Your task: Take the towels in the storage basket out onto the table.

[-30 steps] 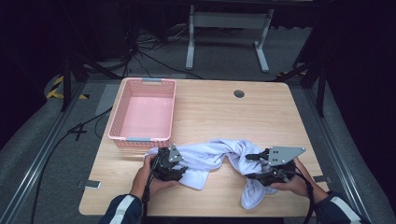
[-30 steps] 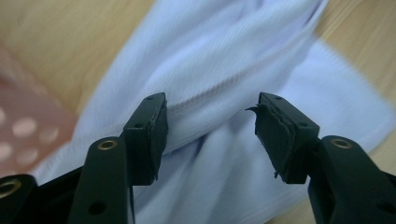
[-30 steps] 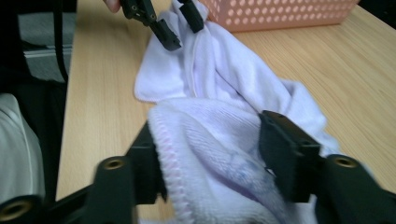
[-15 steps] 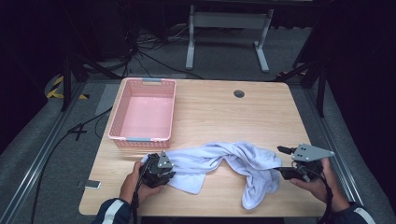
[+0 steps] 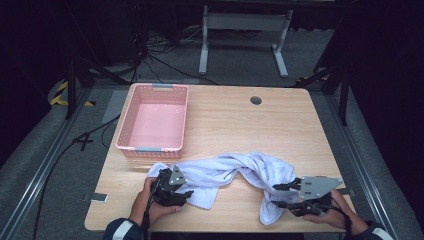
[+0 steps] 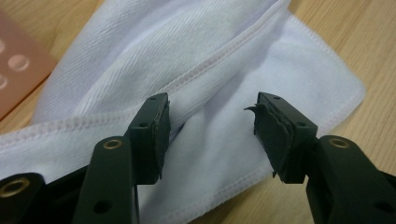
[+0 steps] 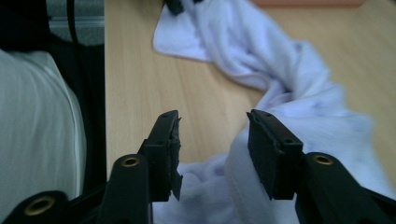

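A white towel (image 5: 235, 172) lies rumpled across the near part of the wooden table (image 5: 235, 120). My left gripper (image 5: 188, 195) is at the towel's left end. Its jaws have just been opening and now stand open (image 6: 210, 105) over a hemmed fold of the towel (image 6: 224, 70), pads clear of the cloth. My right gripper (image 5: 276, 196) points left at the towel's right end. Its jaws (image 7: 212, 119) have just been closing but remain open, with a bunched fold of the towel (image 7: 280, 60) rising between them beside the right-hand pad.
A pink plastic basket (image 5: 150, 149) stands empty at the table's left, just behind the towel; its corner (image 6: 18, 70) shows in the left gripper view. A round cable hole (image 5: 256, 100) sits far back. The table's near edge runs close under both hands.
The towel has been drawn out wider. My left gripper shifted left and nearer the person. My right gripper swung out to the right, then came back left and down to the towel's end.
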